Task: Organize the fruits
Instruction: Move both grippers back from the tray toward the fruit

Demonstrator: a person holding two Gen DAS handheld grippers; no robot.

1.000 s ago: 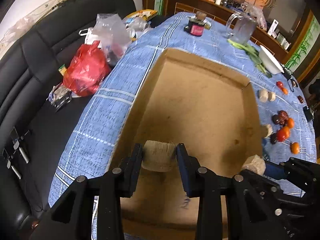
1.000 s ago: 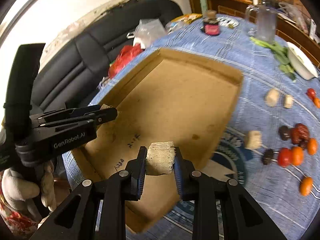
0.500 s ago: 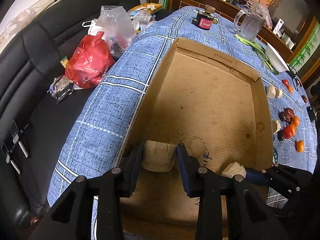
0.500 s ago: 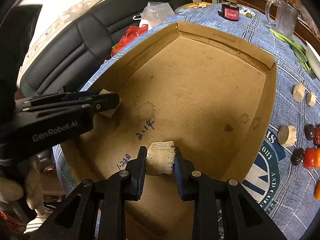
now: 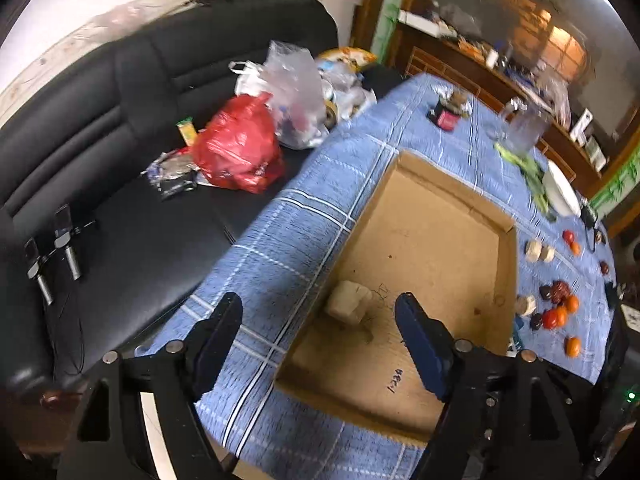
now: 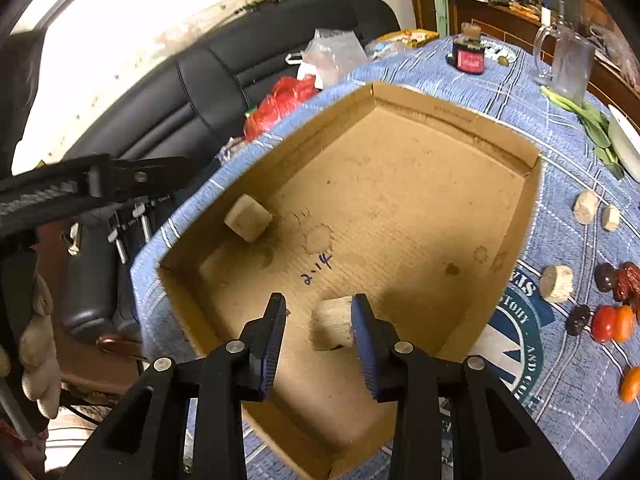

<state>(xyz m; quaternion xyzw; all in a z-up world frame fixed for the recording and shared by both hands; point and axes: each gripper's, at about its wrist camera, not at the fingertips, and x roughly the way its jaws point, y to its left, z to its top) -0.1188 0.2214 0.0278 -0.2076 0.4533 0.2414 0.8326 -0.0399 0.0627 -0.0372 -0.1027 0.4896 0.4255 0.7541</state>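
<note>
Releasing pale fruit chunks into the cardboard box (image 6: 400, 200): left gripper (image 5: 320, 320) jaws wide open above one chunk (image 5: 349, 303); right gripper (image 6: 319, 330) jaws parted, second chunk (image 6: 332, 322) against one jaw. Next, fetch fruits (image 6: 612, 322) at frame right.

Both hand-held grippers (image 5: 318, 316) (image 6: 319, 320) agape

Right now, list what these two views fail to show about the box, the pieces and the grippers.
- Right piece: right wrist view; whether it rests on the box floor or leans on the right gripper finger is unclear.
- Same piece: absent from the left wrist view, likely hidden behind the left gripper.
- Box near corner: cut off behind the fingers in both views.
- Loose fruits: motion-blurred in the left wrist view, kinds unclear.
</note>
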